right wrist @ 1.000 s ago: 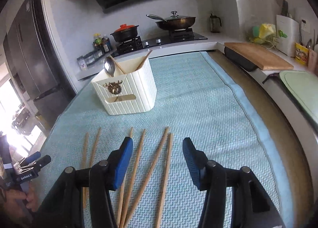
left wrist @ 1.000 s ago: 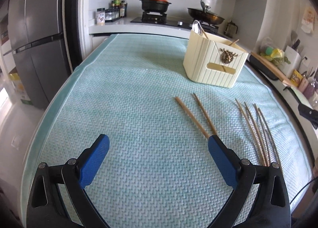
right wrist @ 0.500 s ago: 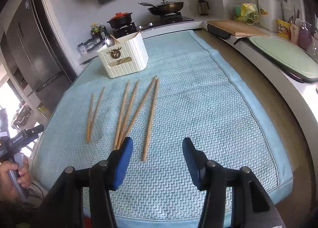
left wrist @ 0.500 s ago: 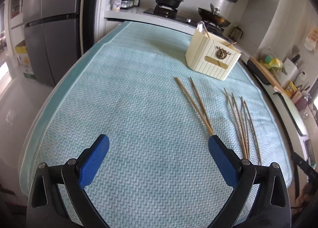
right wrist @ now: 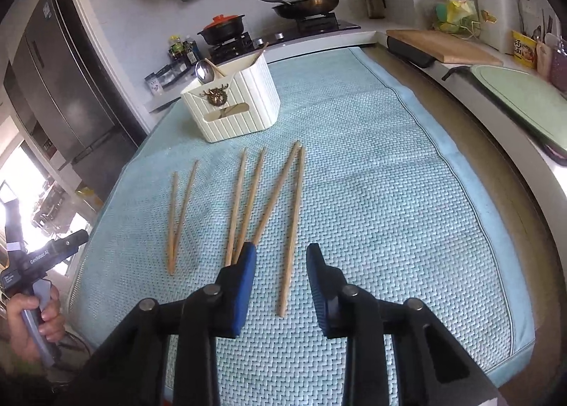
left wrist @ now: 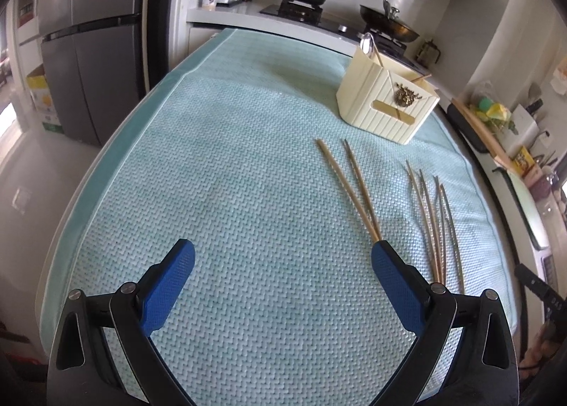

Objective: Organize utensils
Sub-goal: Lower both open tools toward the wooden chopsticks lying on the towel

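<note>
Several wooden chopsticks lie on the teal mat (right wrist: 389,193) in front of a cream ribbed utensil holder (right wrist: 234,108) that has a spoon (right wrist: 203,69) in it. My right gripper (right wrist: 280,250) hangs low over the near ends of the right pair; its jaws are closing. The rightmost chopstick (right wrist: 294,221) runs between the blue pads (right wrist: 244,282), which do not touch it. My left gripper (left wrist: 281,246) is wide open and holds nothing. Its right pad sits just short of the near tips of the left chopstick pair (left wrist: 351,190). The other chopsticks (left wrist: 432,218) lie to the right of the pair, the holder (left wrist: 386,105) beyond.
A stove with a red-lidded pot (right wrist: 223,25) and a pan (right wrist: 304,4) stands behind the table. A grey fridge (left wrist: 88,51) is at the left, a wooden cutting board (right wrist: 439,44) and a green tray (right wrist: 521,97) on the right counter. A hand (right wrist: 32,317) holds the left gripper at the table's left edge.
Both grippers have drawn back from the holder toward the near edge of the mat. The right jaws have narrowed around the rightmost chopstick. The left jaws stay wide.
</note>
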Available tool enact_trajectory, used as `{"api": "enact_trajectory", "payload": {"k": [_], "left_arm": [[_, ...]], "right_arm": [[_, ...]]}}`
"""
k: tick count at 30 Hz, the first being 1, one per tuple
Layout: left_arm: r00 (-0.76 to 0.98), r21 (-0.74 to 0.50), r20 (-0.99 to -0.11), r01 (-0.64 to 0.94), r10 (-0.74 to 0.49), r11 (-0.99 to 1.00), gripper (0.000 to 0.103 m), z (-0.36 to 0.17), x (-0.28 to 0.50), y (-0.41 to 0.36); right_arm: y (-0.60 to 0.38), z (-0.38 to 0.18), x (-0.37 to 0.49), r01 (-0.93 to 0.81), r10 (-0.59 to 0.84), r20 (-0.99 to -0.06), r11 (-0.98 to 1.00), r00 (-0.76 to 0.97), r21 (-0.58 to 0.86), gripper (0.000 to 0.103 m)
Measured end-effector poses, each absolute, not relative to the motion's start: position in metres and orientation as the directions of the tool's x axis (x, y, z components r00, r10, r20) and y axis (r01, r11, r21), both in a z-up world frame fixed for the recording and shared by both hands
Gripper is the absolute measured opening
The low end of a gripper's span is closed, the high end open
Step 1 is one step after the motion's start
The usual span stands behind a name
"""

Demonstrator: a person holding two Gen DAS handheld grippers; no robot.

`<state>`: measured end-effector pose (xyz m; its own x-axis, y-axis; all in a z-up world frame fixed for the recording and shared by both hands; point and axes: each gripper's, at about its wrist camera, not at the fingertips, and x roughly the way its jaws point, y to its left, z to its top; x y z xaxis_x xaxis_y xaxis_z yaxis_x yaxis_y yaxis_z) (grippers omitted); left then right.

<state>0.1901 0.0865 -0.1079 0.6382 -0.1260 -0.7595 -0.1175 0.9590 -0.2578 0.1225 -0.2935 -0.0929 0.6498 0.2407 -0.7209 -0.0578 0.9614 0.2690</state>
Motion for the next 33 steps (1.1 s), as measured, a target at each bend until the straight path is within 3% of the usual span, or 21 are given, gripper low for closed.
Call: {"api": "enact_trajectory", "payload": {"k": [5,17,26,33], "left_arm": [[0.642,-0.292,-0.753,-0.129,-0.144,0.948,0.1,-0.113,0.171,0.095],[0.625,-0.245,-0.767,-0.082,-0.142,0.966,0.1,-0.109,0.167,0.083],[0.63,-0.277,-0.768,-0.158,-0.12,0.948,0.1,-0.112,0.159,0.111],[0.59,-0.274,-0.793,-0.122,-0.152,0.954,0.1,-0.116,0.191,0.104]], "right_arm": [[-0.291,-0.092,0.098,-0.049,0.245,-0.724,0.959,0.644,0.281,0.03],[-0.317,-0.089,0.067,0.001,0.199,-0.718,0.964,0.667,0.267,0.03],[-0.296,-0.074,0.105,-0.096,0.28,-0.698,0.952,0.659,0.29,0.03],[-0.292,-0.08,0.169,-0.106,0.318,-0.752,0.942,0.578,0.317,0.03]]}}
